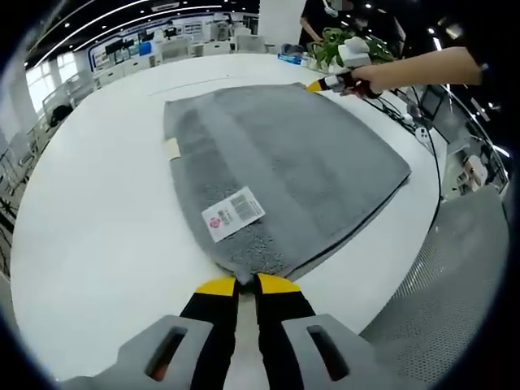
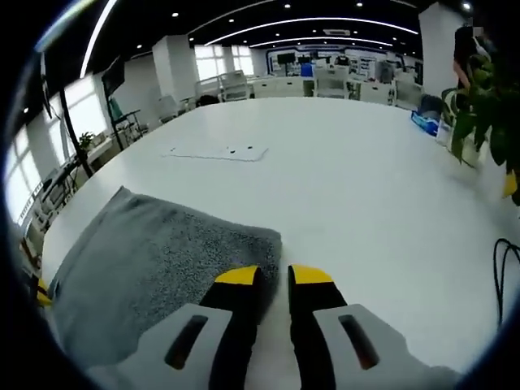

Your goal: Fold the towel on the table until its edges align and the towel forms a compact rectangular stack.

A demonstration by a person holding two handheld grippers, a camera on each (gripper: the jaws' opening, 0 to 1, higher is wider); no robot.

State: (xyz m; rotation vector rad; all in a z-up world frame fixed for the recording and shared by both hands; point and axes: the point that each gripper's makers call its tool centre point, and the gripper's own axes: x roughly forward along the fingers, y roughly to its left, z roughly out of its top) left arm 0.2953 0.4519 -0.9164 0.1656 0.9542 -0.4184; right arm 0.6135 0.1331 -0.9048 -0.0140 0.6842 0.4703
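- The grey towel (image 1: 284, 171) lay flat on the white table (image 1: 97, 227), soft and limp.
- Left hand-held gripper (image 1: 248, 284) pinched its near corner; right hand-held gripper (image 2: 275, 276) stood slightly parted beside another corner, gripping nothing.

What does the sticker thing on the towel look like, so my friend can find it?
Start at the big white round table, then the grey towel spread on it. Near the towel corner by the left gripper lies a white label with a barcode and a pink round mark, unlike the small plain tag at the towel's edge.
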